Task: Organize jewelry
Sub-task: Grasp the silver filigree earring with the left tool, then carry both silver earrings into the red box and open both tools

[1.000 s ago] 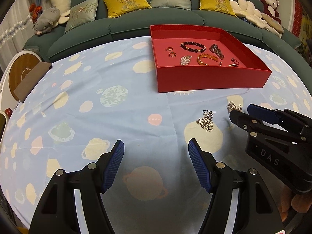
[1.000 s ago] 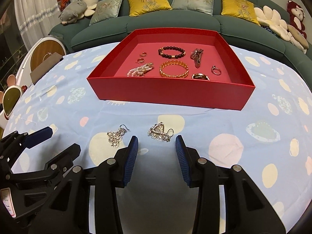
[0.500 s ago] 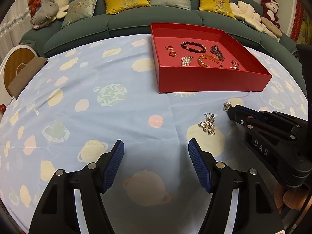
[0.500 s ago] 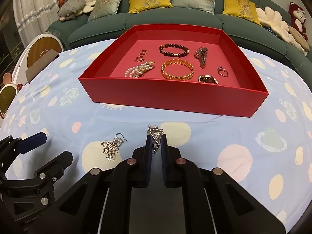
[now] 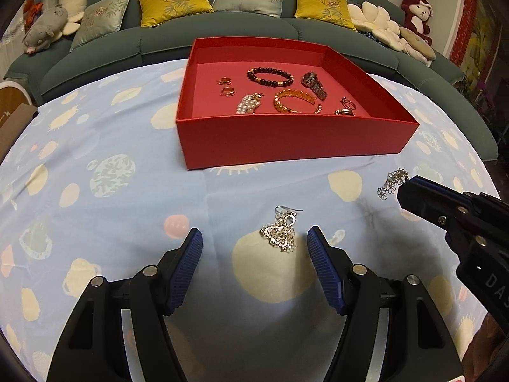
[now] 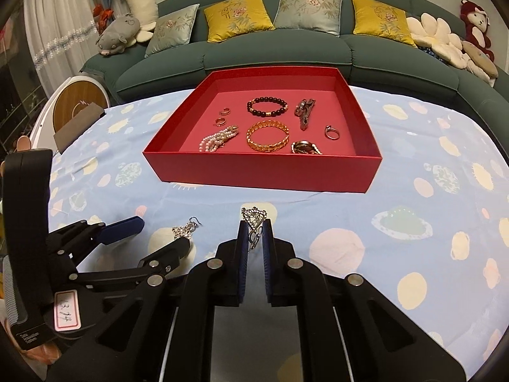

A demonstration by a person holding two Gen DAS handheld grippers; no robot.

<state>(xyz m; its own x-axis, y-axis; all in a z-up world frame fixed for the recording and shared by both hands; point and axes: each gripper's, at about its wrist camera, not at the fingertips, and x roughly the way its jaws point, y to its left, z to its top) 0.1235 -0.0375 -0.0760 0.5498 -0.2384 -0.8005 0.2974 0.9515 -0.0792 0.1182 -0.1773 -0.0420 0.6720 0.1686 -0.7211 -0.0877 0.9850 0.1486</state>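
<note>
While the right gripper [image 6: 253, 238] has its jaws pressed together on a silver filigree earring [image 6: 253, 222], pinching it so that the triangular part sticks out past the tips, the left gripper [image 5: 254, 270] stands with its jaws spread wide and nothing between the pads. A second silver earring [image 5: 280, 230] lies flat on the surface [image 5: 111, 133], just ahead of the left jaws and nearer the right-hand pad than the left-hand one, touching neither. In the left wrist view the pinched earring [image 5: 393, 182] hangs from the tip of the right gripper [image 5: 401, 191], off to the right of the left jaws and apart from the cloth, with a dark shadow beneath it. Beyond both sets of jaws sits a red tray [image 6: 254, 172], its near wall facing them. Inside it lie a dark bead bracelet [image 6: 267, 108], a gold bangle [image 6: 268, 136], a pearl piece [image 6: 218, 138], two small hoop earrings [image 6: 222, 116], a watch [image 6: 305, 113], a ring [image 6: 331, 133] and another round metal piece [image 6: 305, 148] close to the near wall. A green sofa [image 6: 286, 51] with cushions curves behind the surface.
</note>
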